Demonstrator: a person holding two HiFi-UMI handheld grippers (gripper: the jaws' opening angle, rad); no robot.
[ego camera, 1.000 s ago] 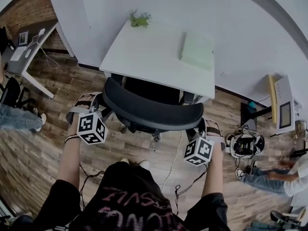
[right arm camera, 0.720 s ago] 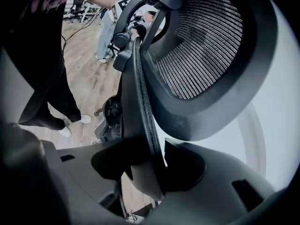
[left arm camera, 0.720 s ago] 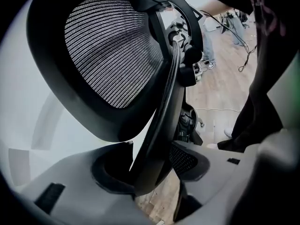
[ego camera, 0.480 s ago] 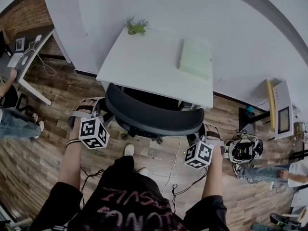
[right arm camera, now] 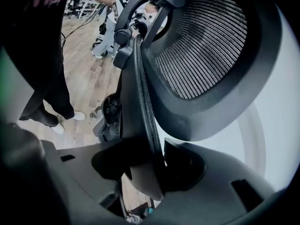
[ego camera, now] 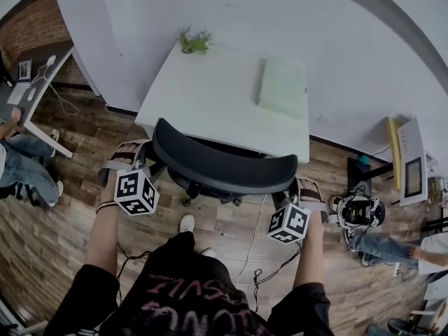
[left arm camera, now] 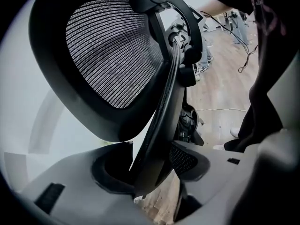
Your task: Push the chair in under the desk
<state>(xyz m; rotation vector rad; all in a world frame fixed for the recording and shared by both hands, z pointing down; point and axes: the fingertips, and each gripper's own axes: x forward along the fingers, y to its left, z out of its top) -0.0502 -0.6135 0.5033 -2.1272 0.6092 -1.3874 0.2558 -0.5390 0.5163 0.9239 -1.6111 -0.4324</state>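
Moved: chair (ego camera: 222, 165) has rolled on toward the desk (ego camera: 210, 96); less seat shows between them than a second ago, and both hands have followed it.
Left gripper (left arm camera: 150, 161): jaws closed on the left end of the chair's back (left arm camera: 112, 55), its black edge pinched between them.
Right gripper (right arm camera: 150, 165): jaws clamped on the back's right end, standing wide because that edge is thick; they have just tightened a little.
Chair: on the wood floor (ego camera: 77, 187), seat mostly beneath the desk, back just short of its near edge.
Key relation: desk lies straight ahead of both grippers, beyond the back. The back's long axis runs left to right, about parallel to the desk's edge, with one hand at each end and neither clearly nearer.
Next, likely: an even push from both ends, or the chair may swivel.
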